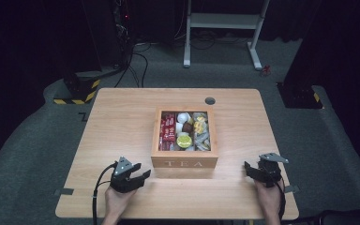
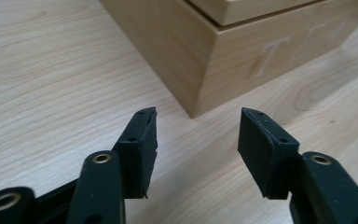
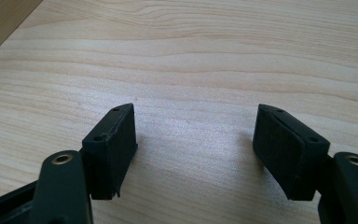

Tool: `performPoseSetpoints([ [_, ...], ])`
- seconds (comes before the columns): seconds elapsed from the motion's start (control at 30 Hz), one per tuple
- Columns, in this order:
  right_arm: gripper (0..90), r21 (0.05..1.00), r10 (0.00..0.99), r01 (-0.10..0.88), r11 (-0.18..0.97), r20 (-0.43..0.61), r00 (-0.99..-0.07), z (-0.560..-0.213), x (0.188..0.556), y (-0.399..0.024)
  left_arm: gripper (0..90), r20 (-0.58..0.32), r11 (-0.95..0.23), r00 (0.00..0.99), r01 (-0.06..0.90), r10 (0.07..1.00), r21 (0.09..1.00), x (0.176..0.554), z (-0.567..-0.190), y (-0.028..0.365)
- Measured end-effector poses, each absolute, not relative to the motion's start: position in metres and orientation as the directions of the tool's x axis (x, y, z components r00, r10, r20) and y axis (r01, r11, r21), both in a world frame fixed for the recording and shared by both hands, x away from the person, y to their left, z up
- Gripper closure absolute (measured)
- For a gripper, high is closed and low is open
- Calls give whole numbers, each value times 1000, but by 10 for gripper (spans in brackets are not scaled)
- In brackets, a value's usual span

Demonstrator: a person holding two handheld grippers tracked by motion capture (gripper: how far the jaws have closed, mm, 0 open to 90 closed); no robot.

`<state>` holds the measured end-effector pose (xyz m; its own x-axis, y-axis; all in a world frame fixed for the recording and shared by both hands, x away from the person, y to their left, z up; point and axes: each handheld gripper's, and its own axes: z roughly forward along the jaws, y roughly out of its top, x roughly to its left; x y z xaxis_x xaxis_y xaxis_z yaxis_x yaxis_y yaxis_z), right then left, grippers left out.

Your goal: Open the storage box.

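Your left gripper (image 1: 138,174) sits on the counter (image 1: 122,122) just off the near left corner of the tea box (image 1: 184,161), and its fingers (image 2: 140,140) stand spread with nothing between them; they point at that corner without touching it. In the left gripper view the corner of the box rises just beyond the fingertips, with the carved letters on its front face running off to the right and the lid edge showing above.

The box stands in the middle of the counter, its lid open, its front marked TEA facing you. Inside, red sachets (image 1: 168,129) fill the left compartment, small white pots (image 1: 183,118) and a yellow-green round one (image 1: 184,140) lie in the middle, and yellow and clear packets (image 1: 200,131) sit at the right.

Your right gripper (image 1: 251,169) rests well to the right of the box, near the counter's near edge. Its fingers (image 3: 112,144) are spread wide too, over bare wood, holding nothing, and a sliver of the box side shows at the upper left of the right gripper view
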<state>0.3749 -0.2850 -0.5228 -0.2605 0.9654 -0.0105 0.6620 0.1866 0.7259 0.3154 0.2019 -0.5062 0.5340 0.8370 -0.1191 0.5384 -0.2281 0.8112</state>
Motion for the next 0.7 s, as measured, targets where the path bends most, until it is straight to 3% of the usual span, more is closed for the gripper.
performPoseSetpoints([
  [0.7, 301, 727, 964, 660, 191, -12, -266, -523, 375, -285, 735, -119, -280, 616, 510, 778, 813, 325, -507, 156],
])
